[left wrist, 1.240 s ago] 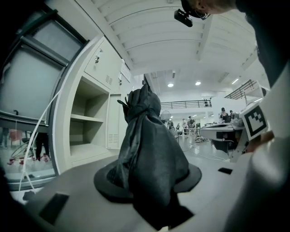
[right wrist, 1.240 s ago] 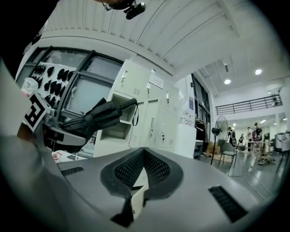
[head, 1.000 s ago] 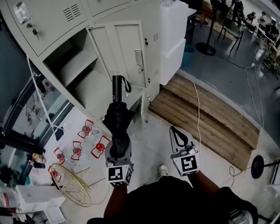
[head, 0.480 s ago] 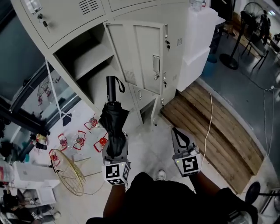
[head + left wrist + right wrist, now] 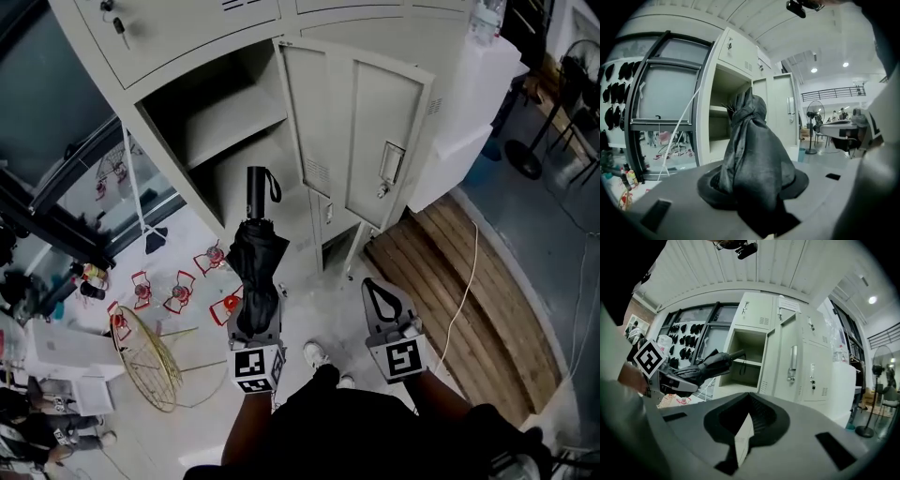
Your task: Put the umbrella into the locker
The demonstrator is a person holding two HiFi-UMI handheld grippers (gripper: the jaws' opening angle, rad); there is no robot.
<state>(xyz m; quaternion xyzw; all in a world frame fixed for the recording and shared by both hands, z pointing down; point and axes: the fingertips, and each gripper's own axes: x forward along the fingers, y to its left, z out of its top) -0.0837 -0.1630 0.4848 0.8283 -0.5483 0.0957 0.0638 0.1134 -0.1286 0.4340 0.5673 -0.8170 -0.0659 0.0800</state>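
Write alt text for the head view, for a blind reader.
Seen from above, the left gripper is shut on a folded black umbrella, whose handle points toward the open locker ahead. The right gripper is empty, jaws together, and sits lower in the picture than the locker's open door.

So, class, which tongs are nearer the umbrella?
Left. The left tongs grip the umbrella by its folded canopy; the right tongs, shut and empty, sit apart to its right.
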